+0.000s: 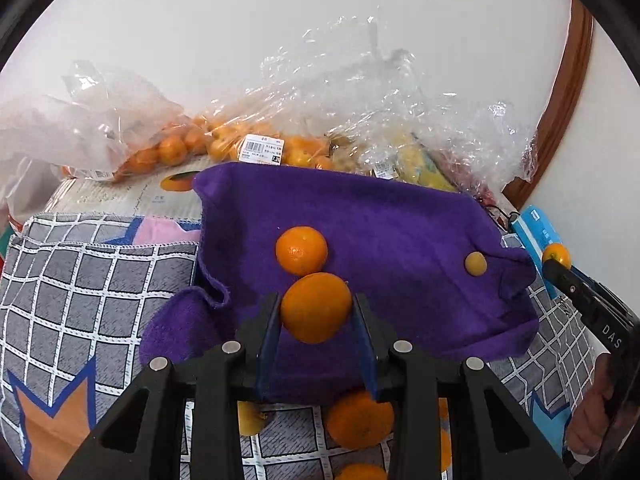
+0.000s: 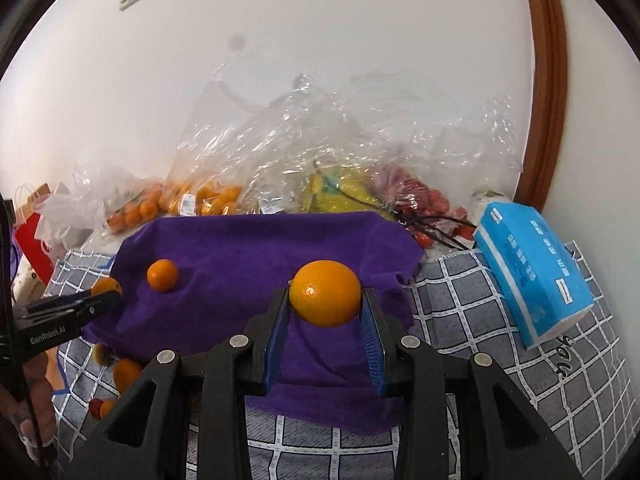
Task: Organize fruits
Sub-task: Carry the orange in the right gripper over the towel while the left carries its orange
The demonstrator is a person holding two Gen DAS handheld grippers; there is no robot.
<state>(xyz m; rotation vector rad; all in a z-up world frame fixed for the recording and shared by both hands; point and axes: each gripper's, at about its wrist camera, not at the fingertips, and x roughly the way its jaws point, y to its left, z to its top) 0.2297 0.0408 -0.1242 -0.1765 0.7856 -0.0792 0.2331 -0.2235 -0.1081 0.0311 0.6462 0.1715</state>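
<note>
My left gripper (image 1: 316, 300) is shut on an orange (image 1: 316, 308), held just above a purple cloth (image 1: 400, 232). On that cloth lie a second orange (image 1: 301, 250) and a small yellowish fruit (image 1: 475, 264). At the cloth's right edge my right gripper (image 1: 554, 266) carries its own orange (image 1: 557, 255). In the right wrist view the right gripper (image 2: 326, 294) is shut on that orange (image 2: 325, 294) over the purple cloth (image 2: 260, 248). The lying orange (image 2: 162, 275) shows left of it. Farther left is the left gripper (image 2: 112, 298) with its orange (image 2: 106, 286).
Loose oranges (image 1: 360, 420) lie on the grey checked tablecloth (image 1: 80, 288) in front of the cloth. Clear plastic bags of oranges (image 1: 224, 140), bananas (image 2: 340, 192) and red fruit (image 2: 424, 200) crowd the back by the wall. A blue tissue pack (image 2: 532, 272) lies right.
</note>
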